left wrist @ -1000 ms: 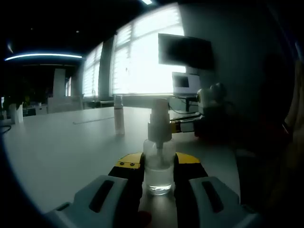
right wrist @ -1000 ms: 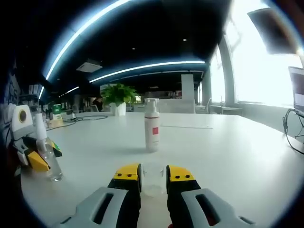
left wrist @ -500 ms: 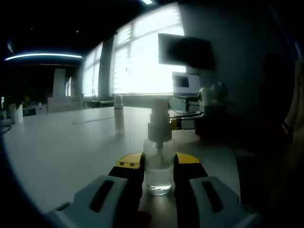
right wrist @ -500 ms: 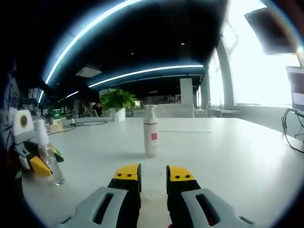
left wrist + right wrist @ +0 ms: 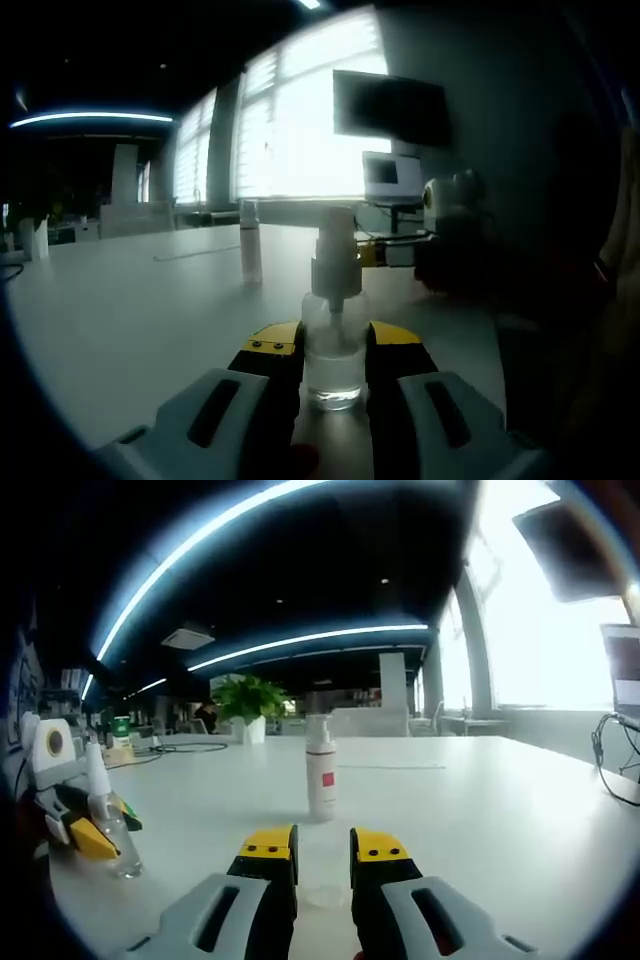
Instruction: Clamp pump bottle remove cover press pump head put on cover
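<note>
Between left claw [image 5: 333, 352] jaws, pump bottle [image 5: 332, 330] upright

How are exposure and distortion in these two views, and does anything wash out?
Left gripper view: the window is blown out, backlighting the pump bottle in the left gripper, and the right side is nearly black. Right gripper view: ceiling light strips bow with fisheye; the clear cover in the right gripper is hard to see against the pale table.
</note>
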